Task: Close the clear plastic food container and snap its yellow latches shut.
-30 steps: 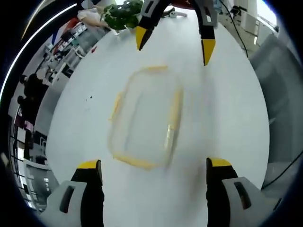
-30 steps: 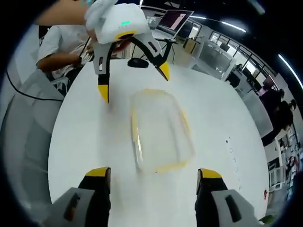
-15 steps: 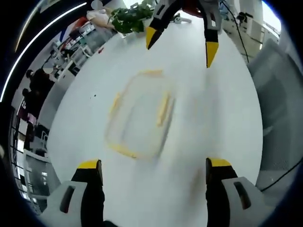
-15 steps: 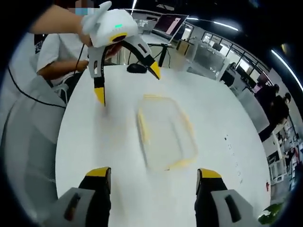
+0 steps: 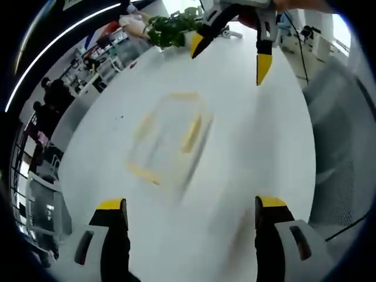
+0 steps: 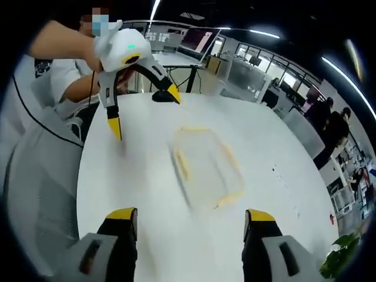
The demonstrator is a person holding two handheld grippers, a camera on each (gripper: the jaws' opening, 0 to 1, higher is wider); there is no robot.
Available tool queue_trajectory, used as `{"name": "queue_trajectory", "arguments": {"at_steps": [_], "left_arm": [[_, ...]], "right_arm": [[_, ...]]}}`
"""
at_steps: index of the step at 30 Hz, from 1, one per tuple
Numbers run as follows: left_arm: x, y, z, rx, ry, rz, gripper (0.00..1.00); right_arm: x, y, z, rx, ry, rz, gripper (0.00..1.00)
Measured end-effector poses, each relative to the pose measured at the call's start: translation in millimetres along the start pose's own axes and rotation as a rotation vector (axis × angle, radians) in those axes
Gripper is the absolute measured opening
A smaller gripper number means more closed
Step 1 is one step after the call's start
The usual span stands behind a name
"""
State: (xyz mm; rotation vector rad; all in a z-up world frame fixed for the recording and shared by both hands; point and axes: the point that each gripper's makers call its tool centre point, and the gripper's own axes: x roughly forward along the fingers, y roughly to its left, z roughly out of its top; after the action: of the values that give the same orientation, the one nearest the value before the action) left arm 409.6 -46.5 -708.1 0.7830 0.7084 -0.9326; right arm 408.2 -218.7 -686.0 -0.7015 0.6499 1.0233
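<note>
Container (image 5: pixel 167 141), clear plastic with yellow latches (image 5: pixel 191 132): centre of the left gripper view, blurred, lying on the white counter (image 5: pixel 247 147); centre of the right gripper view (image 6: pixel 205 167) likewise. Left hand-held gripper (image 5: pixel 185 214): jaws wide apart at bottom of frame, empty, container well ahead between them. Right hand-held gripper (image 6: pixel 188 220): jaws wide apart, empty, container ahead. Each gripper hangs beyond the container in the other's view, upper frame.

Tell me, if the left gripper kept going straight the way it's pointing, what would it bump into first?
Probably the clear container with yellow latches, lying on the white table ahead of the open left gripper. The picture is blurred, so depth is uncertain.
</note>
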Motion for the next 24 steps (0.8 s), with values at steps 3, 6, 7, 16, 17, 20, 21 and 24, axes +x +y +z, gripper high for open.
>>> {"name": "queue_trajectory", "arguments": {"at_steps": [3, 6, 7, 16, 17, 20, 21, 24], "left_arm": [[-3.0, -5.1, -2.4, -0.027, -0.014, 0.000, 0.88], [-3.7, -11.9, -4.2, -0.062, -0.037, -0.007, 0.88], [-3.5, -14.9, -7.6, -0.070, -0.032, -0.013, 0.88], [-8.2, -31.4, -10.2, -0.141, -0.088, 0.005, 0.89], [-8.3, -33.5, -10.6, -0.142, -0.091, 0.003, 0.89], [-9.6, -40.3, -10.8, -0.181, -0.107, -0.003, 0.88], [-9.8, -40.7, -10.7, -0.187, -0.110, -0.003, 0.88], [-13.0, -42.4, -9.6, -0.224, -0.136, 0.009, 0.88]], "right_arm": [[-2.5, 3.3, -2.9, 0.023, -0.011, -0.011, 0.73], [-4.0, 10.3, -5.0, 0.081, -0.042, -0.008, 0.74], [-4.3, 11.4, -7.3, 0.079, -0.037, -0.010, 0.74], [-12.8, 25.6, -12.1, 0.150, -0.085, -0.065, 0.74], [-13.1, 27.1, -13.0, 0.154, -0.087, -0.068, 0.74], [-15.3, 33.5, -16.8, 0.178, -0.098, -0.078, 0.74], [-15.6, 35.1, -18.1, 0.185, -0.099, -0.078, 0.74], [-19.1, 37.0, -22.0, 0.198, -0.104, -0.097, 0.74]]}}
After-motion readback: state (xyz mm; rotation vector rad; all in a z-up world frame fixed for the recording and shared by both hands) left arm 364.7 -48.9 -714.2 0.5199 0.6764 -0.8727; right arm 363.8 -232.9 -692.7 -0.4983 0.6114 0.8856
